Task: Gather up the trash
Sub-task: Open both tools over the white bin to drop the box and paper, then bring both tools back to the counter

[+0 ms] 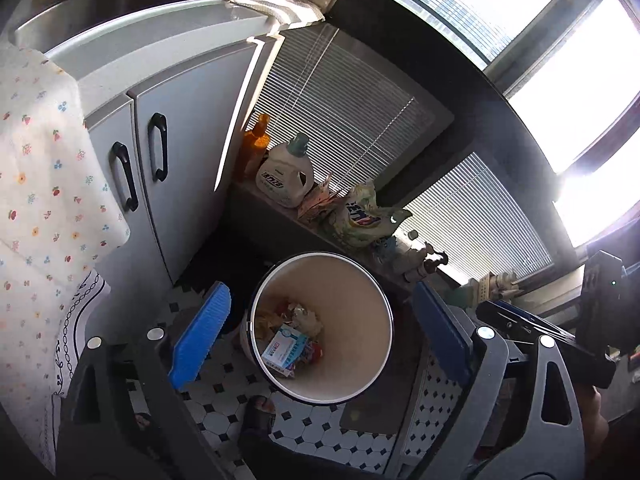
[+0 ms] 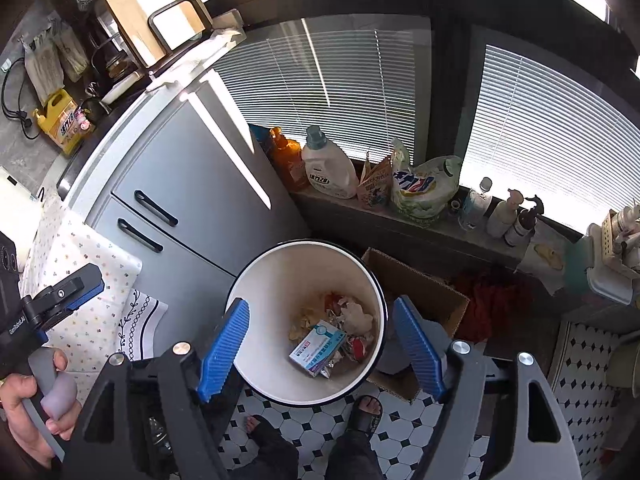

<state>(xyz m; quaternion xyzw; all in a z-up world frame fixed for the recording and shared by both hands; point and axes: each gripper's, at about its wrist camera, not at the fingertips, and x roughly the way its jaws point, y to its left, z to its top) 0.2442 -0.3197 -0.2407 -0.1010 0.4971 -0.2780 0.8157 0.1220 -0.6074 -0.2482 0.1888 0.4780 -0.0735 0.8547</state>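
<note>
Below: white waste bin (image 2: 276, 276) on tiled floor (image 2: 400, 432), containing blue-white medicine box (image 2: 317, 347) and crumpled wrappers (image 2: 354, 316). Left gripper (image 1: 320, 332) and right gripper (image 2: 322, 344) above, jaws apart, empty.

your gripper pads (image 2: 224, 350) are ribbed blue on black frames. the bin (image 2: 280, 280) is cream inside with a dark rim, holding a pale blue and white box (image 2: 316, 346) with red marks. the floor (image 2: 400, 440) is white tile with small black diamonds. the cabinet (image 2: 192, 200) at left is grey with black handles; near it hangs a white cloth (image 1: 44, 176) dotted with small flowers.
</note>
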